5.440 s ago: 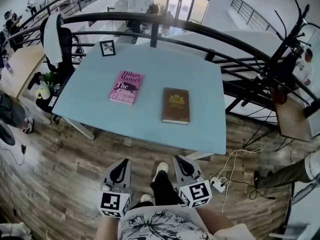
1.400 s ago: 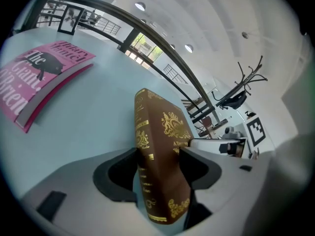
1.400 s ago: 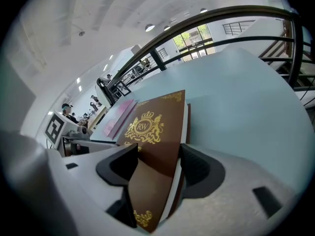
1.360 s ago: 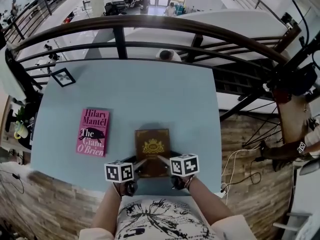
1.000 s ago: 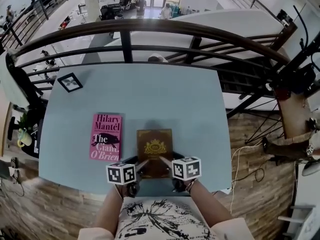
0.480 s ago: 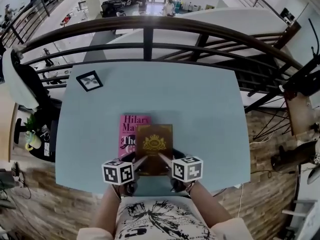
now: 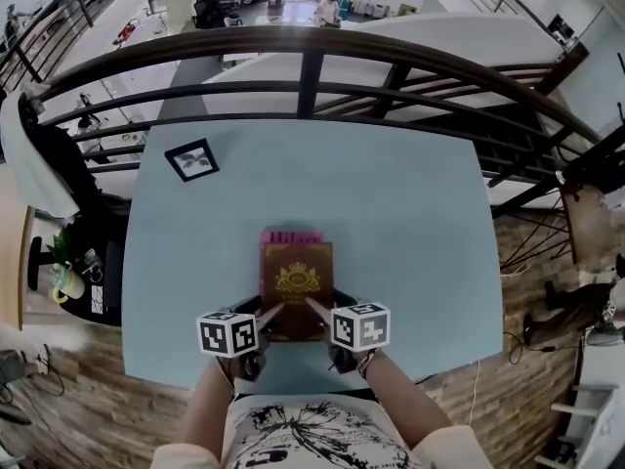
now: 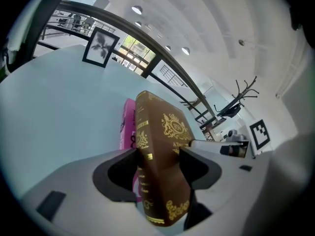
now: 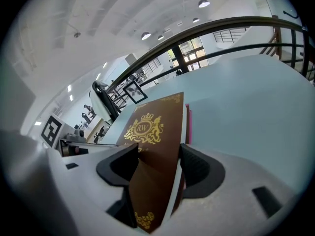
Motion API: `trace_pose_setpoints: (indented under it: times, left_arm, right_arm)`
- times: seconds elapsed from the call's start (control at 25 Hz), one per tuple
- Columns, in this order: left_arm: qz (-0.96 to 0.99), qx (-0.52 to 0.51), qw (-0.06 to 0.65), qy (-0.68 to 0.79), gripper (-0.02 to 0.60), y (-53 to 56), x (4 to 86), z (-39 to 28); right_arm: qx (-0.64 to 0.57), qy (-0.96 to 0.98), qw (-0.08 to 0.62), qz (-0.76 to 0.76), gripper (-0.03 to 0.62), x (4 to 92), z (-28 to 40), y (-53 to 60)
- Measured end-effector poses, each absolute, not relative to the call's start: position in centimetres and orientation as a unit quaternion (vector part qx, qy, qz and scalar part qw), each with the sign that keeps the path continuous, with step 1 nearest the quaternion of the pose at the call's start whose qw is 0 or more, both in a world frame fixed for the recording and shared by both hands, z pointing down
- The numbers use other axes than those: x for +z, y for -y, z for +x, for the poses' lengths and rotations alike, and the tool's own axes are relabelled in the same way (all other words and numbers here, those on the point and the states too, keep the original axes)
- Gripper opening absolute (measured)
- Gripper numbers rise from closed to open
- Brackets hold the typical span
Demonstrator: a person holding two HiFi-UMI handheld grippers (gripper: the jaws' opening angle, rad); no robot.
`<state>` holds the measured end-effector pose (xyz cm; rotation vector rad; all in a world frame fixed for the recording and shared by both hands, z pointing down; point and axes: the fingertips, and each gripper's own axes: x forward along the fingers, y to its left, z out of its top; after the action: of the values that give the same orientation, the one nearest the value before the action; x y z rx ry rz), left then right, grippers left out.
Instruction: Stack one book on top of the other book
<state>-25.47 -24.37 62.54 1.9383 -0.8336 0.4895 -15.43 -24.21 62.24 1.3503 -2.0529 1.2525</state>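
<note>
Two books, one counter. Counter (image 7: 410,213): pale blue, broad, and bare over most of its top. There is wide free room to the left, right and far side of the books. A dark railing (image 7: 312,47) runs just beyond the far edge.

Brown book (image 7: 295,277): hardcover, with a gold crest centred on the cover and gold ornament on the spine and corners. It sits over the pink book (image 7: 293,235), near the counter's front edge at about mid-width. The pink book is almost fully covered, and only a thin strip shows past the brown book's far edge. Cannot tell whether the two covers touch.

Left claw (image 7: 266,316) is clamped on the brown book's near left corner, on the spine side. Right claw (image 7: 317,311) is clamped on the near right corner, on the page-edge side.

Small black picture frame (image 7: 192,159) sits toward the far left corner, well apart from the books.
</note>
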Motion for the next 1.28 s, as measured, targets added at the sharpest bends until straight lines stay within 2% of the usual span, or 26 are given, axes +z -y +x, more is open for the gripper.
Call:
trace_pose_setpoints:
  times: [0.72, 0.8, 0.92, 1.04, 1.16, 1.2, 1.28]
  left_arm:
    - [0.79, 0.2, 0.478, 0.327, 0.245, 26.1, 64.4, -26.7]
    - [0.791, 0.204, 0.47, 0.336, 0.245, 26.1, 64.2, -26.9]
    - [0.794, 0.19, 0.453, 0.358, 0.244, 26.5, 63.1, -27.7]
    - [0.802, 0.159, 0.447, 0.363, 0.244, 26.9, 61.2, -28.1]
    - [0.815, 0.152, 0.421, 0.368, 0.241, 26.8, 59.1, -28.7]
    - [0.82, 0.151, 0.406, 0.374, 0.22, 26.7, 58.3, -29.0]
    - [0.828, 0.138, 0.376, 0.392, 0.124, 26.7, 56.5, -29.6]
  right_arm:
    - [0.46, 0.708, 0.201, 0.496, 0.275, 64.3, -16.4, 25.6]
    - [0.436, 0.706, 0.192, 0.523, 0.299, 63.8, -15.7, 25.9]
    - [0.398, 0.711, 0.162, 0.556, 0.291, 62.5, -14.9, 26.5]
    - [0.39, 0.715, 0.145, 0.562, 0.262, 61.3, -14.5, 26.3]
    - [0.367, 0.714, 0.13, 0.582, 0.187, 59.5, -13.9, 25.7]
    - [0.354, 0.714, 0.121, 0.591, 0.168, 58.6, -13.6, 25.6]
    - [0.323, 0.716, 0.103, 0.61, 0.11, 56.8, -13.0, 25.5]
